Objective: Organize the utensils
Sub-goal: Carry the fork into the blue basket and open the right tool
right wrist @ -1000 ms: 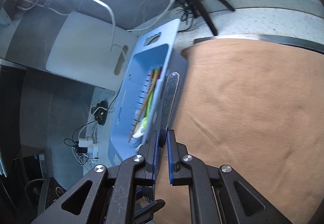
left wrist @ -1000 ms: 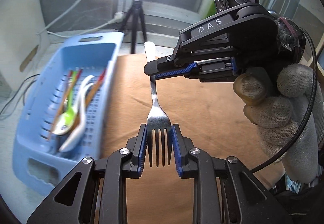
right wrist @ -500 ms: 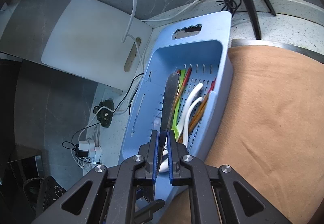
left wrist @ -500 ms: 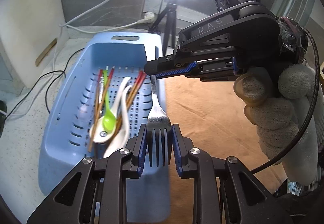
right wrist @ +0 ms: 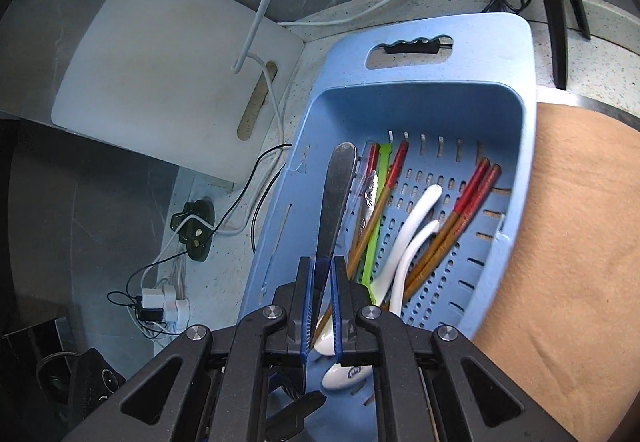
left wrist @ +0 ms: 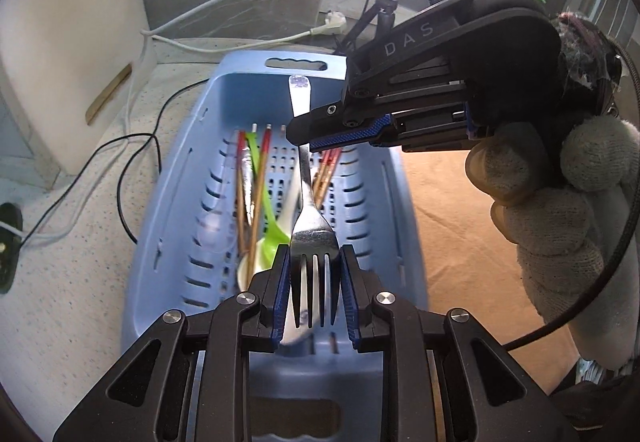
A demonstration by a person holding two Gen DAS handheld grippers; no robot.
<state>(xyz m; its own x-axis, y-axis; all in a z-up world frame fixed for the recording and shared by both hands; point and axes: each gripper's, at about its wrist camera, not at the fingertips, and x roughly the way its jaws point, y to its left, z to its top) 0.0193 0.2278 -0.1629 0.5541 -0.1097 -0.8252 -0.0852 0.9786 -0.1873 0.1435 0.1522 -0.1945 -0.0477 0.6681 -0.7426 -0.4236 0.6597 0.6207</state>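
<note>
A speckled desk [right wrist: 580,54] carries a blue basket [right wrist: 516,122], and an orange-brown cloth [right wrist: 568,242] lies at the basket's 3 o'clock side in the right wrist view. A white board [right wrist: 160,70] leans at 10 o'clock, with cables around it.

Much of the sorting looks already done: inside the basket lie red-tipped chopsticks [right wrist: 468,202], two white spoons [right wrist: 412,226] and a green utensil [right wrist: 376,218].

One fork [left wrist: 308,226] is not yet put down. Both claws carry it above the basket. The left claw [left wrist: 314,278] is closed on the sides of the fork's head, with the tines pointing to 6 o'clock in its own view. The right claw [right wrist: 322,306] is pinched shut on the handle, and the handle end points to 12 o'clock over the basket floor.

I judge that lowering and releasing the fork among the others is what is left, as far as these views show.
</note>
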